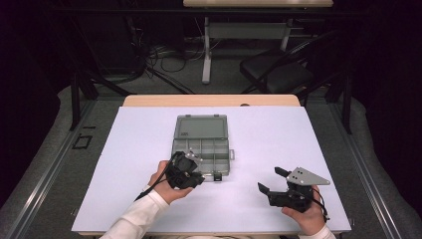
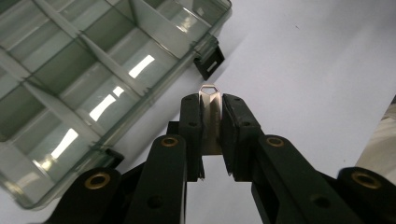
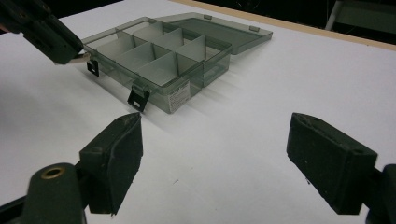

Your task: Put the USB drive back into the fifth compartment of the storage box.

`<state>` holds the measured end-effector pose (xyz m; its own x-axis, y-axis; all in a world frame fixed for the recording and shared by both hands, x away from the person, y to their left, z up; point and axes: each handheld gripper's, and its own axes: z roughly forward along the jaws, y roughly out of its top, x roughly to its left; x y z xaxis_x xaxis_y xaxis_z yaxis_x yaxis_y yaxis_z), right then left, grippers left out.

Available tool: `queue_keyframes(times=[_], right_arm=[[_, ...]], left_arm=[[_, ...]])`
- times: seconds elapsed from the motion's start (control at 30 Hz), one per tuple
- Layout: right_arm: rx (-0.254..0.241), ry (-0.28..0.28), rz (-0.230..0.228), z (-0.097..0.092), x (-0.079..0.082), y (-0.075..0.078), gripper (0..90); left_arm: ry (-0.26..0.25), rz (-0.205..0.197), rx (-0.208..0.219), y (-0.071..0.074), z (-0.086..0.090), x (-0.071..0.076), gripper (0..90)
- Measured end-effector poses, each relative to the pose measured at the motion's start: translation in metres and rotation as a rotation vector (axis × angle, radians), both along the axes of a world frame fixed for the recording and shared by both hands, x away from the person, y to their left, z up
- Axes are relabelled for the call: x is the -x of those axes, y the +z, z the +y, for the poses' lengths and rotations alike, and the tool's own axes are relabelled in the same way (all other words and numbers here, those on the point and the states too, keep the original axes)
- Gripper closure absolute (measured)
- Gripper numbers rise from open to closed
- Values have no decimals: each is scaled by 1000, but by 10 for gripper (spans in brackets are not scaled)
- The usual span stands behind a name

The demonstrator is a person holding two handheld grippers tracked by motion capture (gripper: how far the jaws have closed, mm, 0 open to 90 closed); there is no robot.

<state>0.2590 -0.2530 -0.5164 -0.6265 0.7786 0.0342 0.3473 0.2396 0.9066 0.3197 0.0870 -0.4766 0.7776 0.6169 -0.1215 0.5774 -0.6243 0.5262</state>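
An open smoky-grey compartment box [image 1: 209, 149] lies mid-table with its lid [image 1: 201, 127] folded back; its compartments look bare in the left gripper view [image 2: 93, 70] and the right gripper view [image 3: 159, 60]. My left gripper [image 1: 200, 178] hovers at the box's near edge, shut on a small silver metal piece [image 2: 211, 126] with a looped tip, which pokes out beyond the pads. That piece's tip [image 3: 84, 58] hangs just beside the box's near corner. My right gripper [image 1: 268, 179] rests to the right, open, with nothing between its fingers [image 3: 119, 149].
Two black latches [image 3: 138, 99] hang from the box's front wall. The white table surface [image 1: 278, 134] spreads wide on both sides. A dark chair [image 1: 276, 69] and a table leg stand beyond the far wooden edge [image 1: 209, 100].
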Motion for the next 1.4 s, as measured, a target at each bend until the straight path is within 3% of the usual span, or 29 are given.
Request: queue_keyframes(times=[0.47, 0.9, 1.07, 1.4], right_arm=[[2, 4, -1, 1, 0, 0, 183], [17, 8, -1, 3, 2, 0, 184], [21, 6, -4, 3, 3, 0, 185], [26, 7, 1, 4, 3, -1, 185]], left_arm=[[61, -20, 31, 14, 25, -8, 793], [123, -45, 21, 16, 43, -17, 793], [164, -61, -19, 11, 51, -24, 793], [195, -55, -45, -2, 56, -37, 793]])
